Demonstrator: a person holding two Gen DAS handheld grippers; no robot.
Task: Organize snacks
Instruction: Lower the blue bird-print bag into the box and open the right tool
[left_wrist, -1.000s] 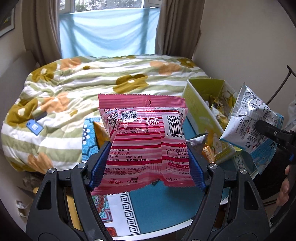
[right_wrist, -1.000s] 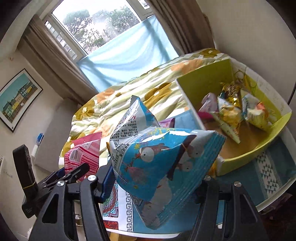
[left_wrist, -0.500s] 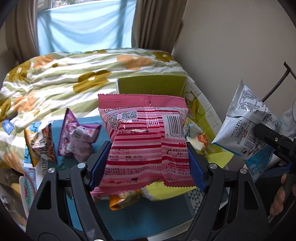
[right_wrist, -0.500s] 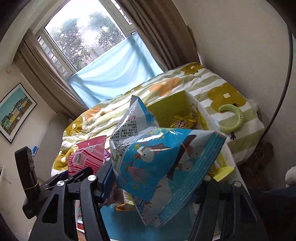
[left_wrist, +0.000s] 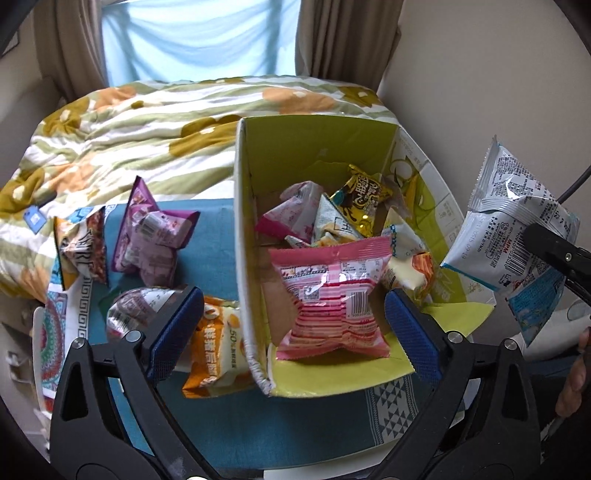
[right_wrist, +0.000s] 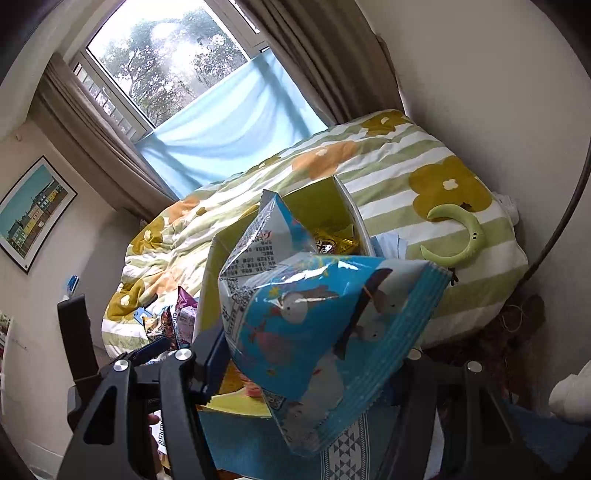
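The left gripper (left_wrist: 293, 325) is released, its blue pads spread wide with nothing between them touching either pad. The pink striped packet (left_wrist: 334, 295) lies in the near end of the yellow-green box (left_wrist: 314, 144), apart from both pads; its sealed pink top edge points to the far side and its long axis runs near-to-far, slightly tilted. Farther in the box sit a gold packet (left_wrist: 364, 192) and other small packets. The box's own long axis also runs near-to-far, with its near flap folded down onto the teal cloth (left_wrist: 258, 417) of the bench.

Left of the box on the cloth lie an orange packet (left_wrist: 218, 350) touching the box wall, a purple packet (left_wrist: 155, 236) and a brown packet (left_wrist: 83, 251) farther left.

The right gripper (right_wrist: 306, 363) is clenched on the blue bird packet (right_wrist: 325, 321), held in the air to the right of the box, its crimped end pointing up and right. Beyond lies the flowered bed quilt (right_wrist: 388, 166).
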